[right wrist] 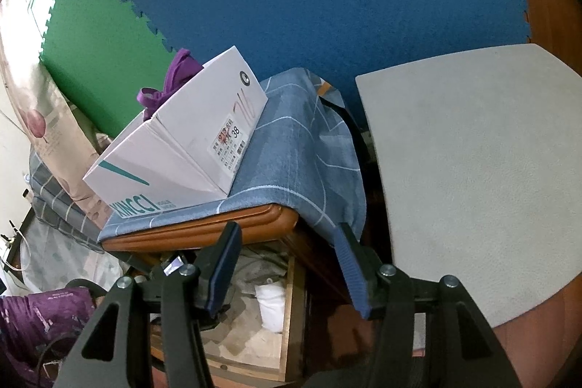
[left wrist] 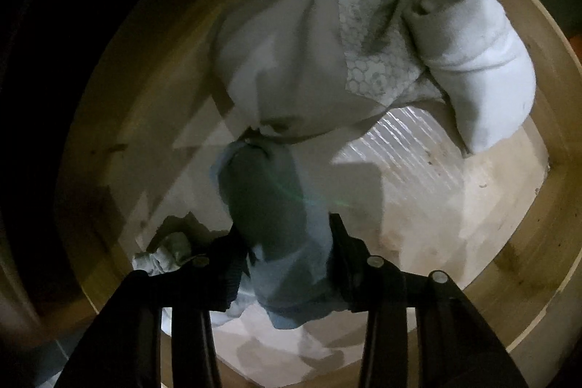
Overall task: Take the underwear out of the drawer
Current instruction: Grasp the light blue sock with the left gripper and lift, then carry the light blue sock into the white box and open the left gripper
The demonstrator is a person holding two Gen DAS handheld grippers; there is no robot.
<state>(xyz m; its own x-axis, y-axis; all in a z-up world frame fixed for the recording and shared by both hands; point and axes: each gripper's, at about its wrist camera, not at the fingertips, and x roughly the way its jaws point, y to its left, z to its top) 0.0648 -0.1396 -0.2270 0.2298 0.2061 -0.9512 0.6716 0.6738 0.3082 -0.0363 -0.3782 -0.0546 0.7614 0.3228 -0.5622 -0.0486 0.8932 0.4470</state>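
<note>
Open wooden drawer (left wrist: 483, 282), pale liner on its floor. On it: a big whitish bundle of cloth (left wrist: 291, 68) at the back, a rolled white sock (left wrist: 480, 60) touching its right side, a small crumpled rag (left wrist: 163, 255) near left. Above the drawer, a cabinet top (right wrist: 203, 228) under blue checked cloth (right wrist: 291, 155), white shoebox (right wrist: 182, 148) on the cloth

Left tool (left wrist: 287, 250) clamped on blue underwear (left wrist: 276, 206) in drawer (left wrist: 473, 206)
</note>
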